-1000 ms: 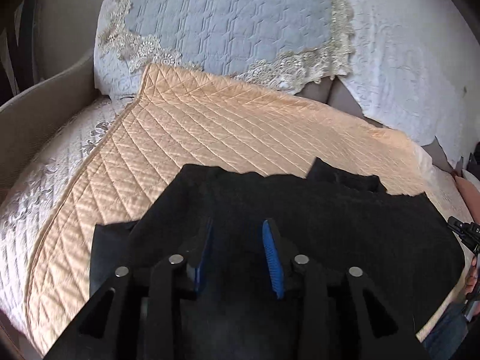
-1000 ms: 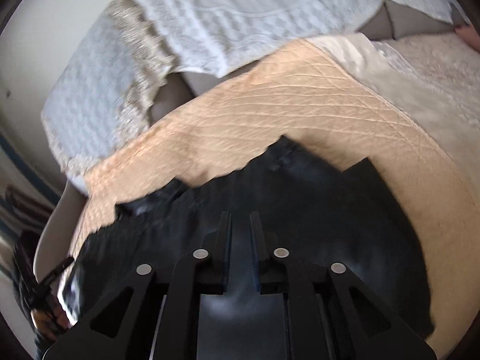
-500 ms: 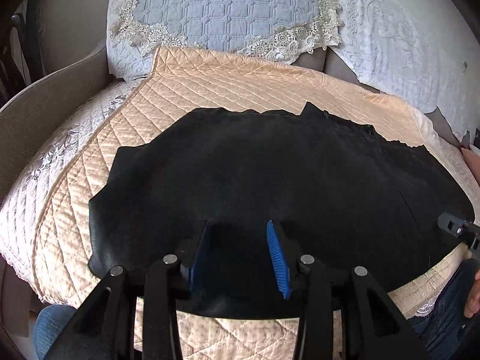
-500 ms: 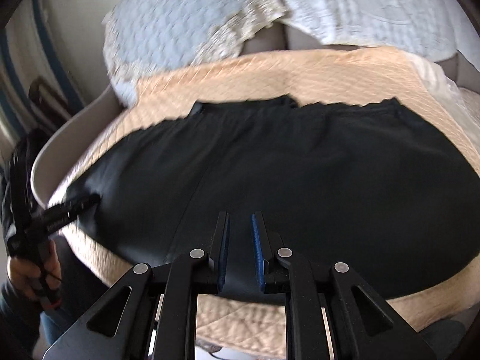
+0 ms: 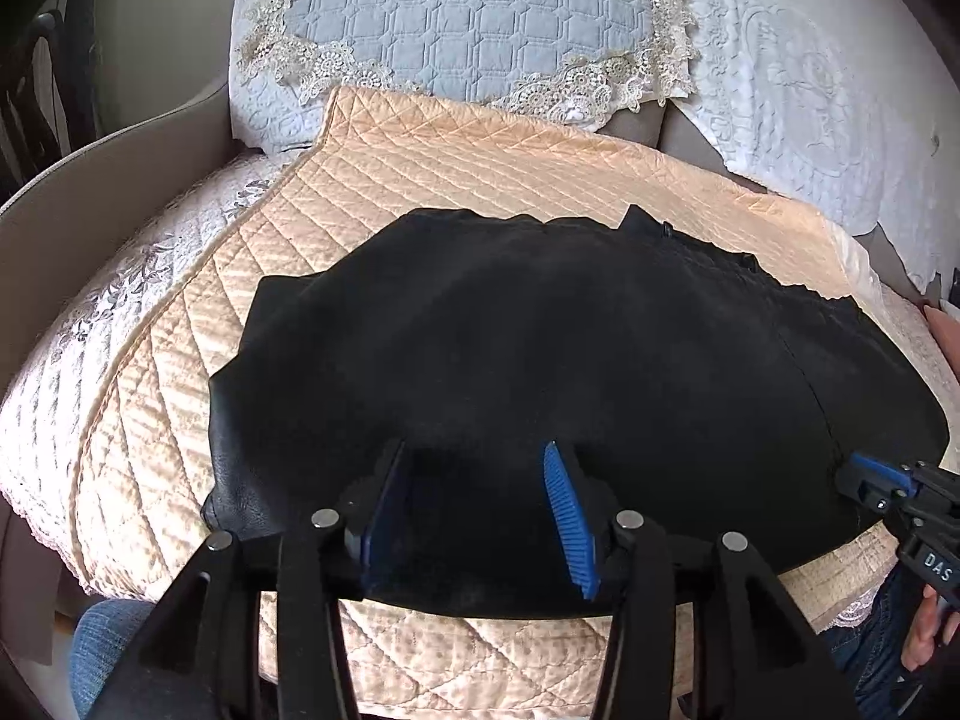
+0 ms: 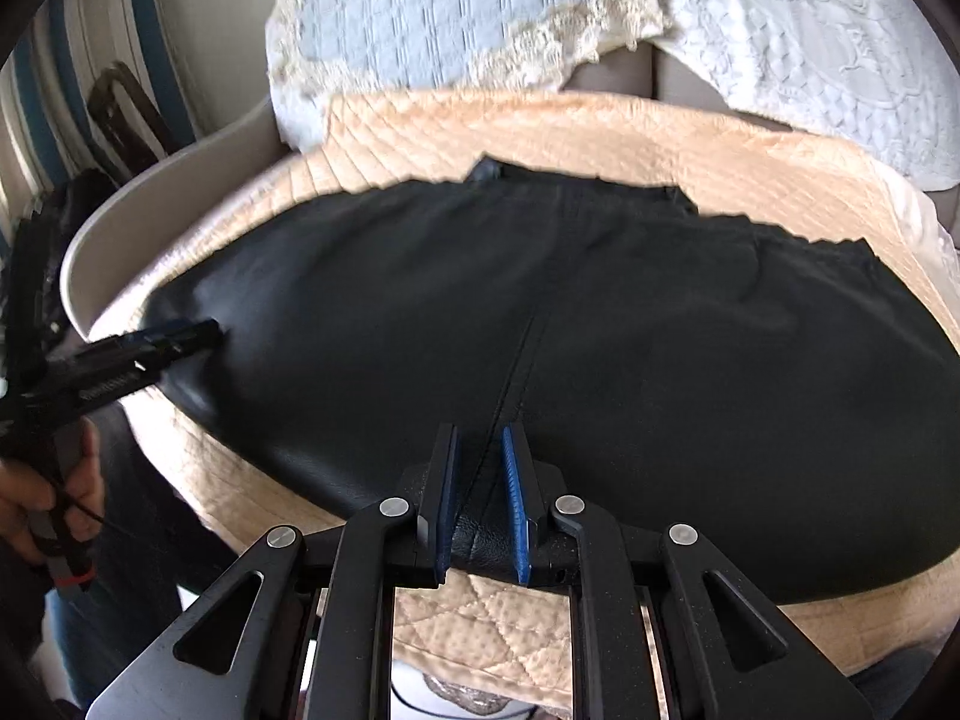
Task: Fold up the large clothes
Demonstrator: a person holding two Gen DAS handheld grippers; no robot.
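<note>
A large black leather-like garment (image 5: 540, 348) lies spread flat on a peach quilted cover (image 5: 420, 180); it also shows in the right wrist view (image 6: 600, 330), with a centre seam running to the near edge. My left gripper (image 5: 474, 504) is open, its blue pads over the garment's near hem, holding nothing. My right gripper (image 6: 480, 504) has its jaws narrowly apart around the near hem at the seam. The right gripper's tip also shows in the left wrist view (image 5: 870, 480), and the left gripper's tip in the right wrist view (image 6: 168, 336), at the garment's left corner.
A blue quilted pillow with lace trim (image 5: 468, 18) and a white embroidered pillow (image 5: 810, 90) lean at the back. A beige curved armrest (image 5: 72, 216) bounds the left side. My jeans-clad legs (image 5: 96, 648) are at the near edge.
The garment went from bunched and lifted to spread flat on the cover. Both grippers drew back to its near edge. The right jaws opened slightly.
</note>
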